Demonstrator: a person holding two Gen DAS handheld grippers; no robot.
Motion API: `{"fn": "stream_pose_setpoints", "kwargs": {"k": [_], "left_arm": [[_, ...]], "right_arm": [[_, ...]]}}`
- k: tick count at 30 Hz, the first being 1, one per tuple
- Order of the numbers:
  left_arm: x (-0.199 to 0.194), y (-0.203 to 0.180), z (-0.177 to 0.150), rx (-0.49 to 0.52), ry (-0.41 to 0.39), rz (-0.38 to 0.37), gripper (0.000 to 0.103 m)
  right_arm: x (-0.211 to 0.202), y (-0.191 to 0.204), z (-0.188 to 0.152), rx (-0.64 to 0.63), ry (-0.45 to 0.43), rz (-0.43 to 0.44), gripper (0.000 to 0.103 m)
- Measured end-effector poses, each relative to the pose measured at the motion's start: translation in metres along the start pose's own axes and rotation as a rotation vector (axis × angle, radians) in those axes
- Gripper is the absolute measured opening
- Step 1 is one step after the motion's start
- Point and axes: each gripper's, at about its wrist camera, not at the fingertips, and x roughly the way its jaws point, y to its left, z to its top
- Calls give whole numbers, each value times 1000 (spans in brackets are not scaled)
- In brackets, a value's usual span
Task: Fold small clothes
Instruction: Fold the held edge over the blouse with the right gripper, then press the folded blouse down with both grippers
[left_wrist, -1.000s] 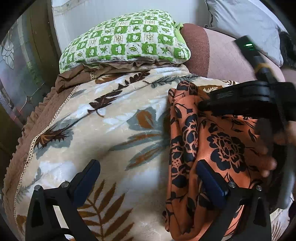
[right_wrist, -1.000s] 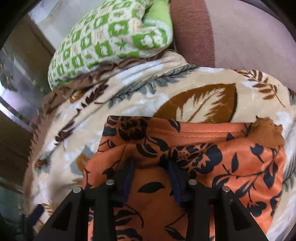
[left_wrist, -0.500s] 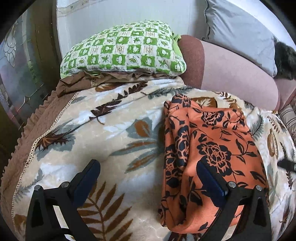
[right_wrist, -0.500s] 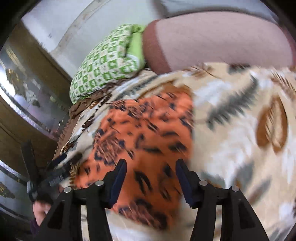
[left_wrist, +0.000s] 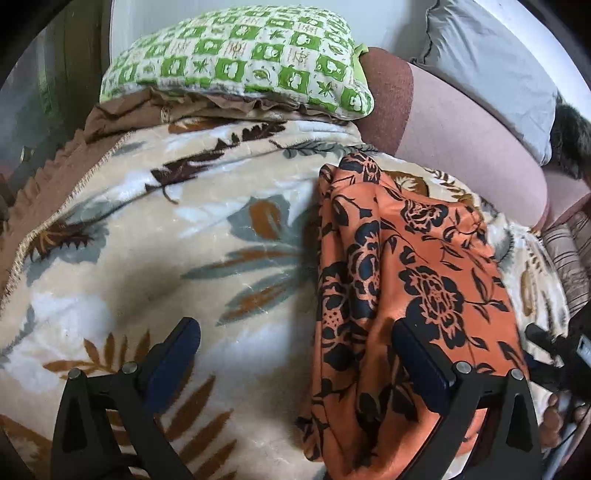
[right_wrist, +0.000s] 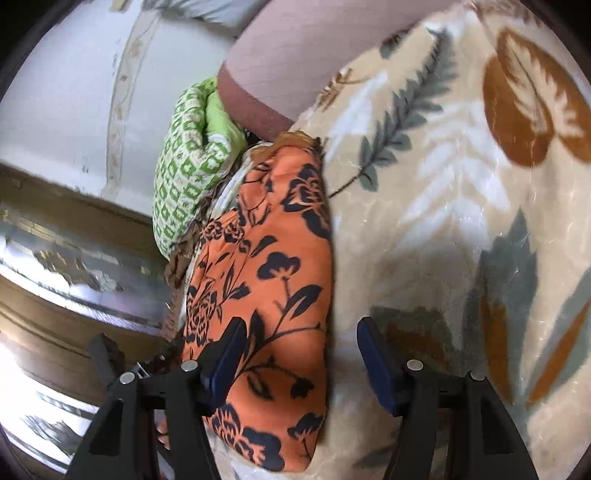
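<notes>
Where right gripper (right_wrist: 297, 354) pinched orange garment (left_wrist: 402, 280), fingers (right_wrist: 229, 350) now spread, clear.

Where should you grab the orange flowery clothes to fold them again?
Probably the near end of the orange garment, coming from the person's side. It lies as a long folded strip on the blanket, so lifting that end toward the far one would halve it.

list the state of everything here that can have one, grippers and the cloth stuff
orange black-floral garment: folded narrow, lying on the blanket, not gripped
left gripper: open, holding nothing
right gripper: open, holding nothing
beige leaf-print blanket: spread out under the garment
green-and-white checked pillow: lying at the blanket's far edge
</notes>
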Motion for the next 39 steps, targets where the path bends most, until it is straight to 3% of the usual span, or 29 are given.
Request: {"fn": "stream_pose_setpoints", "kwargs": {"k": [7,11,13,17,19,21,24,26,28,30,32,33,39], "left_arm": [[7,-13,2,29,2,-22,103],[21,-11,0,-27,91,-171,103],[27,-14,-3,-34,114,-204,103],[30,-26,-6,-24,124,-257,103],[29,-32,-9,-20,112,-258,102],[26,-39,-11,3,105,-246,94],[23,-37,-10,-1,87,-229,84],[20,-30,-8,-39,69,-233,67],[16,-27,-7,-46,54,-234,59],[15,-30,-7,-24,49,-220,59],[19,-37,-8,9,52,-196,74],[21,-41,-9,24,58,-178,76],[22,-46,-11,52,32,-145,75]], "right_arm": [[24,19,5,-74,61,-2,68],[42,15,3,-65,87,21,71],[43,15,4,-52,87,43,77],[46,17,1,-55,66,70,78],[47,21,1,-69,60,76,78],[50,25,-1,-82,51,62,75],[50,32,-7,-147,35,12,60],[49,37,-9,-176,20,-12,58],[49,37,-9,-177,16,-13,58],[50,35,-8,-163,16,-22,58],[54,31,-8,-140,23,-17,61],[53,31,-9,-143,20,-13,63],[51,33,-10,-169,18,-11,63]]}}
